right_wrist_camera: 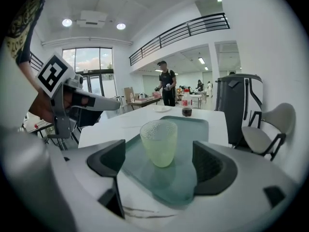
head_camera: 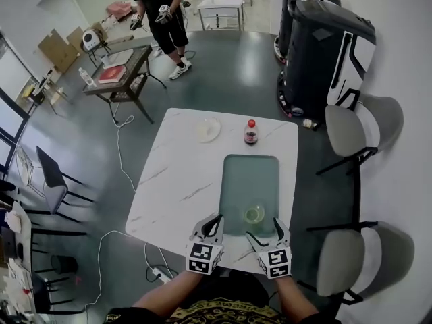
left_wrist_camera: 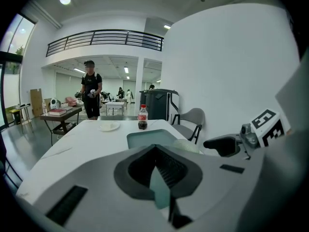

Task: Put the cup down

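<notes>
Head view looks down on a white marble-patterned surface (head_camera: 175,174) with a teal tray (head_camera: 250,174) lying on its right half. A pale green, translucent cup (head_camera: 254,214) stands upright on the tray's near end, mouth up. The right tongs (head_camera: 263,228) hover at the near side of the cup with their jaws spread wide. In the right gripper view the cup stands between the two jaws with a clear gap on each side, so neither pad touches it. The left tongs (head_camera: 210,220) are just beside the right ones, by the tray's near left corner. The left gripper view shows their jaws drawn together with nothing clamped between them. Beyond the tray's far end a small bottle (head_camera: 251,132) of dark drink with a red cap stands upright, and a white plate (head_camera: 208,129) lies to its left, near but apart. A grey chair (head_camera: 358,130) stands off the surface's right side, and a person (head_camera: 158,12) in dark clothes stands well away across the room
</notes>
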Motion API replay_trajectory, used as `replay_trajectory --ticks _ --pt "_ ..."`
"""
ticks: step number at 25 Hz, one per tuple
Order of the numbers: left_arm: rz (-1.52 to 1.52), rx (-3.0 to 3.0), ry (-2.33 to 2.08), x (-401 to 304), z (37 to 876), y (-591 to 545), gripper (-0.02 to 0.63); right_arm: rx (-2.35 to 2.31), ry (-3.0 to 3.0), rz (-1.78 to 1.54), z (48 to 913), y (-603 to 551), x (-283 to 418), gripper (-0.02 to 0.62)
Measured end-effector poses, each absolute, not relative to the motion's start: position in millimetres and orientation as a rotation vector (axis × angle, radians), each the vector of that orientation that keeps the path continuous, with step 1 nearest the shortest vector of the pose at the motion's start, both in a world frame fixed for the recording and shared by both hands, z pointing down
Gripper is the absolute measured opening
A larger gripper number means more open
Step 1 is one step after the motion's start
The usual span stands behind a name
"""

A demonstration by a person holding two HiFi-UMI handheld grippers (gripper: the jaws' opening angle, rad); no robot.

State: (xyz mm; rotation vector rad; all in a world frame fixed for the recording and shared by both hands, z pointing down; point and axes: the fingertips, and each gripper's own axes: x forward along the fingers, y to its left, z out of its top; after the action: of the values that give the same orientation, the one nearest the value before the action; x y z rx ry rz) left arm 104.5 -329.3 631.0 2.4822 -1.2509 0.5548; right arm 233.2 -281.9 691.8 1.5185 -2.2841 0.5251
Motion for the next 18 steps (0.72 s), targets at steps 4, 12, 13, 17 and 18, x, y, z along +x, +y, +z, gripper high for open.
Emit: replay_trajectory --ticks 4,12,13,17,18 --pt "0.524 2.469 -1.273 100.0 622.1 -312.3 -0.006 1.598 -2.308 0.483 662.0 -274.4 240.8 0.425" --pt "0.485 2.504 -1.253 99.7 600.2 -289.7 -0.006 1.698 -2.367 0.434 615.3 -257.8 233.7 0.290" --pt "0.477 2.512 -1.247 99.3 597.5 -287.5 -0.006 1.707 -2.371 0.429 610.9 -255.8 231.0 0.269" --pt "0.444 2.542 -1.206 100.2 590.7 -276.3 -0.006 1.733 -2.377 0.405 597.6 -247.7 221.0 0.229" --pt "0.432 2.552 -1.195 100.4 588.1 -273.2 -0.006 1.739 -2.372 0.393 594.9 -245.4 218.6 0.215"
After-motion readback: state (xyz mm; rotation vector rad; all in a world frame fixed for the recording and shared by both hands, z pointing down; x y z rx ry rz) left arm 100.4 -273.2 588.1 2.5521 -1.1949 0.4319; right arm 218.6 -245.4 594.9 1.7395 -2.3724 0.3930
